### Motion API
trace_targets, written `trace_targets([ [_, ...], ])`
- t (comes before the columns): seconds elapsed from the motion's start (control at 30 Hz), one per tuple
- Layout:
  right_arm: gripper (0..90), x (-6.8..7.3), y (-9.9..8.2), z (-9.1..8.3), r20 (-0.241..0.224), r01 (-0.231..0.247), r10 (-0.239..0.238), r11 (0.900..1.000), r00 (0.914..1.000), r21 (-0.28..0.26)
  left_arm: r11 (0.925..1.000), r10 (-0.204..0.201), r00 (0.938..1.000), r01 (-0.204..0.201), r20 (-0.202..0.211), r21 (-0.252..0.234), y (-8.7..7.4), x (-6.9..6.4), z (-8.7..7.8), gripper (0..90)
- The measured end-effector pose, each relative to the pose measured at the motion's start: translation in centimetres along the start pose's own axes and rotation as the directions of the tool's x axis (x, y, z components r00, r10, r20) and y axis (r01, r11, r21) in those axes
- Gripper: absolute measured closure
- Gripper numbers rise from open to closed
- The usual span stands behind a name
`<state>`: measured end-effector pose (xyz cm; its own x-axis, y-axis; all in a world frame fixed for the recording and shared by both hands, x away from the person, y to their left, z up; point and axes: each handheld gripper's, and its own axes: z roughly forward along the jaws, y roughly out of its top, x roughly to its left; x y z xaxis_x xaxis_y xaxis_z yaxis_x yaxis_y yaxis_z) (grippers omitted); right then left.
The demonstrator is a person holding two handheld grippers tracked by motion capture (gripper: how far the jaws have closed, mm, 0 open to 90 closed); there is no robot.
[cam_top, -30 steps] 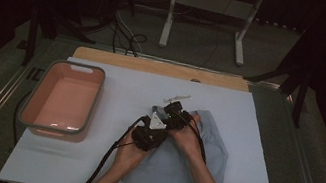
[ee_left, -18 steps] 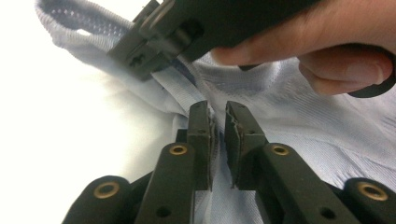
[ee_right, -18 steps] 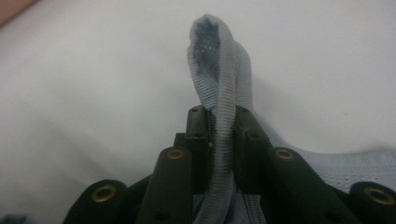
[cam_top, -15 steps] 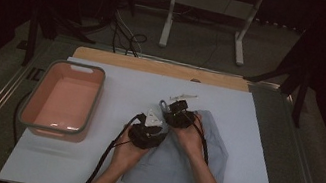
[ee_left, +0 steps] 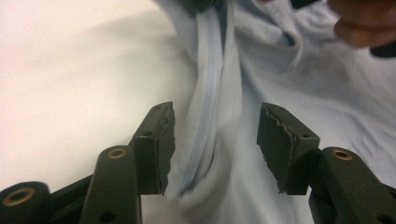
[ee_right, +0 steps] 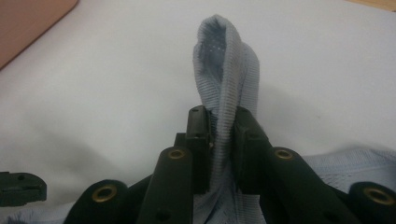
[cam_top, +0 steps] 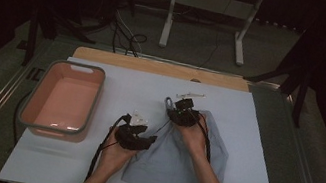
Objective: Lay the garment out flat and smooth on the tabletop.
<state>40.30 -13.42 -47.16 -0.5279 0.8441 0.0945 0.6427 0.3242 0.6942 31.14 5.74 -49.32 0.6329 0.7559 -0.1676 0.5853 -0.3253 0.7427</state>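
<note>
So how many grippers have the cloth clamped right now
1. The right gripper has its fingers shut on a ribbed fold of the blue-grey cloth. The left gripper is open, its fingers just opening, with a fold between them unclamped.

Left tongs (ee_left: 215, 140) just opening, right tongs (ee_right: 220, 144) clamped

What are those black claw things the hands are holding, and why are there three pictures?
A person holds a gripper in each hand, like big tongs. One camera looks down from above at the white table; two small cameras ride on the grippers. On the table lie a pale blue garment and a pink tub. The right gripper pinches a ribbed fold of the garment. The left gripper has just been opening; cloth lies between its jaws, but they are not squeezing it.
</note>
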Motion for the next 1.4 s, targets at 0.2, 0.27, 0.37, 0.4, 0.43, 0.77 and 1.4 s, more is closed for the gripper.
trace_targets([
  [0.2,78.4,-0.2,0.0,-0.1,0.006,-0.006,0.006,1.0000,1.0000,-0.006,0.9992,-0.017,0.9998,0.017,0.006,0.037,-1.2,0.2,0.1,44.6],
  [0.27,78.4,-0.3,0.1,-0.2,0.005,-0.007,0.007,0.9999,1.0000,-0.008,0.9987,-0.019,0.9998,0.018,0.010,0.047,-1.5,0.2,0.1,44.3],
  [0.37,78.3,-0.3,0.1,-0.3,0.003,-0.013,0.013,0.9999,0.9999,-0.011,0.9983,-0.021,0.9997,0.020,0.010,0.055,-1.8,0.1,0.2,43.9],
  [0.4,78.4,-0.4,0.2,-0.3,0.008,-0.012,0.012,0.9998,0.9999,-0.013,0.9979,-0.022,0.9997,0.021,0.011,0.061,-2.0,0.1,0.2,43.9],
  [0.43,78.4,-0.4,0.2,-0.3,0.008,-0.012,0.012,0.9998,0.9999,-0.013,0.9979,-0.022,0.9997,0.021,0.011,0.061,-2.0,0.1,0.2,43.1],
  [0.77,78.9,-1.1,0.5,-1.0,0.021,-0.027,0.028,0.9991,0.9994,-0.031,0.9958,-0.028,0.9995,0.027,0.013,0.088,-3.0,0.1,-0.1,41.4],
  [1.4,79.7,-1.8,0.6,-1.3,0.035,-0.046,0.048,0.9977,0.9982,-0.049,0.9928,-0.010,0.9963,0.000,0.086,0.120,-3.3,-0.3,-0.4,81.5],
])
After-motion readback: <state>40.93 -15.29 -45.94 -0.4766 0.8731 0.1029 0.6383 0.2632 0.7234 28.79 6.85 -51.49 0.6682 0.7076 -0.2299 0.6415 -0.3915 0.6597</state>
